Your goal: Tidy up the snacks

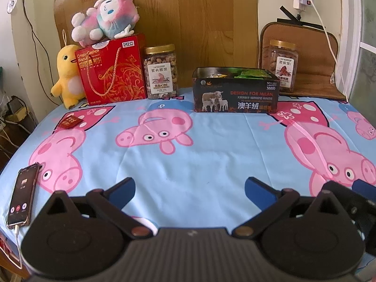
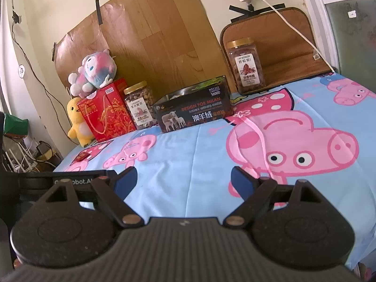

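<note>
A black open box (image 1: 236,94) with snack packets inside stands at the back of the table; it also shows in the right wrist view (image 2: 195,110). A small red snack packet (image 1: 70,122) lies alone at the left, also in the right wrist view (image 2: 82,157). My left gripper (image 1: 189,193) is open and empty, low over the near part of the cloth. My right gripper (image 2: 184,182) is open and empty, also near the front edge. The right gripper's body (image 1: 347,202) shows at the right of the left wrist view.
A red gift box (image 1: 112,70) with a plush toy (image 1: 105,16) on it, a yellow plush duck (image 1: 68,75) and a nut jar (image 1: 161,72) stand back left. Another jar (image 1: 280,65) stands back right. A phone (image 1: 22,195) lies at the left edge.
</note>
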The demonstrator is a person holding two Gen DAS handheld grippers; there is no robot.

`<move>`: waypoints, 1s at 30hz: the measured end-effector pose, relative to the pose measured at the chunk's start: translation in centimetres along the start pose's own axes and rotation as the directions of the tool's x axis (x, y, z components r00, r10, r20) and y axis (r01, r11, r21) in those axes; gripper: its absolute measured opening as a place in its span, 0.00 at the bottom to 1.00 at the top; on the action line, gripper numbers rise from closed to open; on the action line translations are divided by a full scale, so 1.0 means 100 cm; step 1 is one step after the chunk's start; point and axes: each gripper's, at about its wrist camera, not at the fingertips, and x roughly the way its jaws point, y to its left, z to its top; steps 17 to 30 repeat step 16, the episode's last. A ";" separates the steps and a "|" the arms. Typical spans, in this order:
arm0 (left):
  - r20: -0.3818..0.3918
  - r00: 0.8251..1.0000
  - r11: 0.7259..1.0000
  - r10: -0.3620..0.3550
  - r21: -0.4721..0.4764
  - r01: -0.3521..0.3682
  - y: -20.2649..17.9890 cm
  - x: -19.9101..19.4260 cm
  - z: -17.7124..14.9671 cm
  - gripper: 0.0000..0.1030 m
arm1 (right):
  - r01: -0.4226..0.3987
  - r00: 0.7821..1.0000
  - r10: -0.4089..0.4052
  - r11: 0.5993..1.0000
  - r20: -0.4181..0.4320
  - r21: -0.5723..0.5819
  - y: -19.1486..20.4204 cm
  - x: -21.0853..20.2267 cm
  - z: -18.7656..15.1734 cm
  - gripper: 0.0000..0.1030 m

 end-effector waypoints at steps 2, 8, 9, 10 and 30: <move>0.002 1.000 1.000 0.001 -0.001 -0.001 0.001 -0.001 0.001 1.00 | 0.003 1.000 -0.003 1.000 0.006 -0.003 0.000 0.000 0.000 0.86; 0.001 1.000 1.000 0.004 0.000 -0.004 0.001 0.001 -0.001 1.00 | 0.000 1.000 0.000 1.000 -0.002 -0.004 0.000 0.001 -0.001 0.86; -0.001 1.000 1.000 0.002 0.002 -0.002 0.001 0.002 -0.001 1.00 | 0.000 1.000 0.000 1.000 -0.002 -0.004 0.000 0.001 -0.001 0.86; -0.001 1.000 1.000 -0.002 0.005 0.002 0.000 0.002 -0.001 1.00 | 0.001 1.000 -0.001 1.000 -0.003 -0.003 0.000 0.002 -0.001 0.86; 0.068 0.997 0.999 -0.027 0.039 0.025 -0.003 -0.007 -0.001 1.00 | 0.004 1.000 -0.004 1.000 0.011 -0.011 -0.001 -0.001 0.000 0.86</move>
